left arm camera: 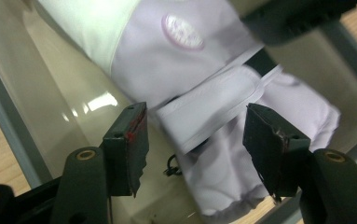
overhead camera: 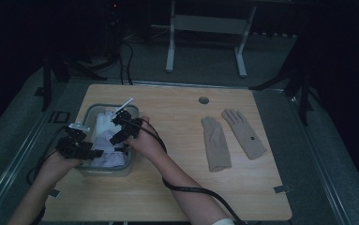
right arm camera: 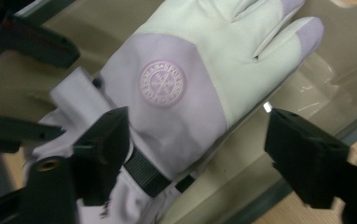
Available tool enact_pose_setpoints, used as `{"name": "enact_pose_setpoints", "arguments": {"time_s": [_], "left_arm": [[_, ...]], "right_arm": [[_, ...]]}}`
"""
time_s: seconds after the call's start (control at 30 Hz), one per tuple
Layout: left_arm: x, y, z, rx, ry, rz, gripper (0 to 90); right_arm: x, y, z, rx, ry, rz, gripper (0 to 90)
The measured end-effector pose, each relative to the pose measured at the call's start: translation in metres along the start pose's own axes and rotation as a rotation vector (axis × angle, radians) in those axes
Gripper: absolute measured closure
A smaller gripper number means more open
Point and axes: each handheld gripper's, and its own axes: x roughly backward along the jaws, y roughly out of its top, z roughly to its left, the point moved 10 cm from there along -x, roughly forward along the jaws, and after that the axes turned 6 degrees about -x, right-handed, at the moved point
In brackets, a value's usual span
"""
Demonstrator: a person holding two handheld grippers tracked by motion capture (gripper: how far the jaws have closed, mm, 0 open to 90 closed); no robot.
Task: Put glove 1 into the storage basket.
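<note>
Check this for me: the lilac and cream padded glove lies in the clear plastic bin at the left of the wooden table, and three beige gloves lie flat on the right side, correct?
Not quite. The high view shows two beige gloves on the right of the wooden table, not three. The rest holds: the lilac and cream padded glove lies in the clear plastic bin at the left.

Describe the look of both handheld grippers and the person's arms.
Both the left gripper and right gripper are black, each with two blocky jaws showing red-edged pads. Thick black cables trail from both. Forearms are bare; a white sleeve edge shows on the right arm.
</note>
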Motion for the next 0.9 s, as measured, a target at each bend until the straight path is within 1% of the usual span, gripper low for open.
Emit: {"name": "enact_pose_setpoints", "arguments": {"time_s": [0.03, 0.1, 0.2, 0.3, 0.33, 0.37, 0.4, 0.47, 0.53, 0.6, 0.77, 0.9], "left_arm": [[0.001, 0.003, -0.001, 0.002, 0.007, -0.015, 38.4], [0.002, 0.008, -0.004, -0.001, 0.013, -0.041, 38.6], [0.003, 0.016, -0.015, -0.014, 0.005, -0.079, 39.0], [0.003, 0.024, -0.025, -0.028, 0.001, -0.105, 39.8], [0.003, 0.026, -0.029, -0.031, 0.0, -0.111, 39.9], [0.003, 0.026, -0.029, -0.031, 0.0, -0.111, 40.1], [0.002, 0.031, -0.035, -0.04, -0.008, -0.121, 40.1], [0.001, 0.036, -0.041, -0.04, -0.016, -0.136, 40.1], [0.0, 0.04, -0.046, -0.04, -0.028, -0.155, 40.2], [-0.002, 0.044, -0.053, -0.045, -0.044, -0.162, 40.1], [-0.009, 0.051, -0.07, -0.078, -0.069, -0.16, 40.1], [-0.012, 0.057, -0.081, -0.086, -0.078, -0.174, 40.0]], "right_arm": [[0.006, 0.0, -0.001, -0.001, 0.01, -0.011, 18.7], [0.011, 0.001, -0.001, 0.004, 0.016, -0.029, 18.0], [0.022, 0.001, -0.005, 0.012, 0.0, -0.055, 17.1], [0.033, 0.0, -0.013, 0.004, -0.009, -0.077, 17.1], [0.036, -0.001, -0.015, 0.002, -0.011, -0.081, 17.2], [0.036, -0.001, -0.015, 0.002, -0.011, -0.081, 17.2], [0.039, -0.002, -0.018, 0.002, -0.014, -0.087, 17.2], [0.046, -0.006, -0.025, 0.008, -0.031, -0.09, 17.2], [0.051, -0.011, -0.03, 0.011, -0.037, -0.093, 17.2], [0.055, -0.017, -0.035, 0.013, -0.042, -0.09, 17.2], [0.067, -0.029, -0.047, 0.009, -0.052, -0.103, 17.3], [0.076, -0.039, -0.056, 0.013, -0.063, -0.104, 17.2]]}}
